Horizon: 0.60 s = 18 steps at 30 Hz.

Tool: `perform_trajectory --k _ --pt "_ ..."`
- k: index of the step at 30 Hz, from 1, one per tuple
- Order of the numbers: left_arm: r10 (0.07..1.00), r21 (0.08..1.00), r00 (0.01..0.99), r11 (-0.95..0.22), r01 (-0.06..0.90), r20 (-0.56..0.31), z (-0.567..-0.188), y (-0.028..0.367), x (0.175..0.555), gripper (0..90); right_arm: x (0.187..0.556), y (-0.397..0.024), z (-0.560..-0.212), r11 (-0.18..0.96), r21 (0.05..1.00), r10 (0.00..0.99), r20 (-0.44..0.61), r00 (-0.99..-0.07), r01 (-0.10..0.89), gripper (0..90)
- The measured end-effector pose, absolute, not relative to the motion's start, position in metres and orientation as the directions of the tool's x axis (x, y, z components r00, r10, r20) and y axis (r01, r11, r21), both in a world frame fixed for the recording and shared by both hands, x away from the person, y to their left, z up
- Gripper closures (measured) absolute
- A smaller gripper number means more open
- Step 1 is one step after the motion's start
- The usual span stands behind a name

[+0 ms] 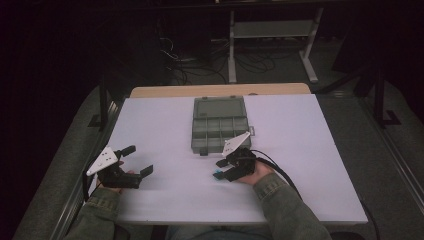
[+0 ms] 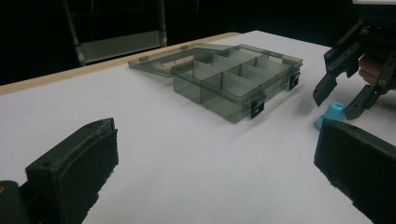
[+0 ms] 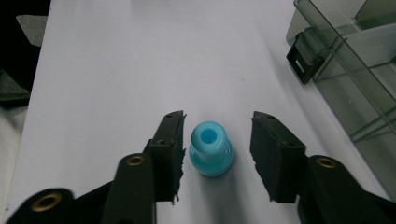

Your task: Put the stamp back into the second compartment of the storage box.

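Note:
A small light-blue plastic piece with a hole in its top stands on the white table, in front of an open grey organizer box. My right gripper straddles the piece: its left pad is close against it, and a clear gap is left at the right pad. In the high view my right gripper is just below the box, with the blue piece at its tips. At the table's left my left gripper is open and holds nothing.
The box has several bare compartments, and its lid lies folded back flat. Black latches stick out of its near wall. The table's wooden far edge lies behind it. A metal rack and cables are on the floor beyond.

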<state>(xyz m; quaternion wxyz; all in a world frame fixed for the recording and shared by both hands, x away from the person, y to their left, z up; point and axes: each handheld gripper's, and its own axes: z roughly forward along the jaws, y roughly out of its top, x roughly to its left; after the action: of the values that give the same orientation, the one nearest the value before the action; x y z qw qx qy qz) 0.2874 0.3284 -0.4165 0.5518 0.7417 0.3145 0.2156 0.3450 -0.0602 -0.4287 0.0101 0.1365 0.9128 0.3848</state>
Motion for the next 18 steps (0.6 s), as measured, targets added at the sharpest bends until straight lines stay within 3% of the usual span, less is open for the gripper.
perform_trajectory --k 2,6,8,18 --pt "0.704 0.954 0.709 -0.194 0.229 -0.027 -0.417 0.328 0.287 0.0 0.345 -0.06 -0.429 0.668 0.704 0.256 0.086 -0.963 0.24 56.5" --pt "0.704 0.954 0.709 -0.194 0.229 -0.027 -0.416 0.328 0.287 0.0 0.344 -0.058 -0.431 0.682 0.696 0.234 0.082 -0.969 0.224 70.7" --pt "0.704 0.954 0.709 -0.194 0.229 -0.027 -0.417 0.328 0.287 0.0 0.345 -0.058 -0.43 0.681 0.706 0.226 0.052 -0.973 0.196 71.4" --pt "0.704 0.955 0.709 -0.189 0.229 -0.03 -0.417 0.328 0.287 0.0 0.344 -0.065 -0.419 0.654 0.72 0.256 0.081 -0.963 0.234 71.6"
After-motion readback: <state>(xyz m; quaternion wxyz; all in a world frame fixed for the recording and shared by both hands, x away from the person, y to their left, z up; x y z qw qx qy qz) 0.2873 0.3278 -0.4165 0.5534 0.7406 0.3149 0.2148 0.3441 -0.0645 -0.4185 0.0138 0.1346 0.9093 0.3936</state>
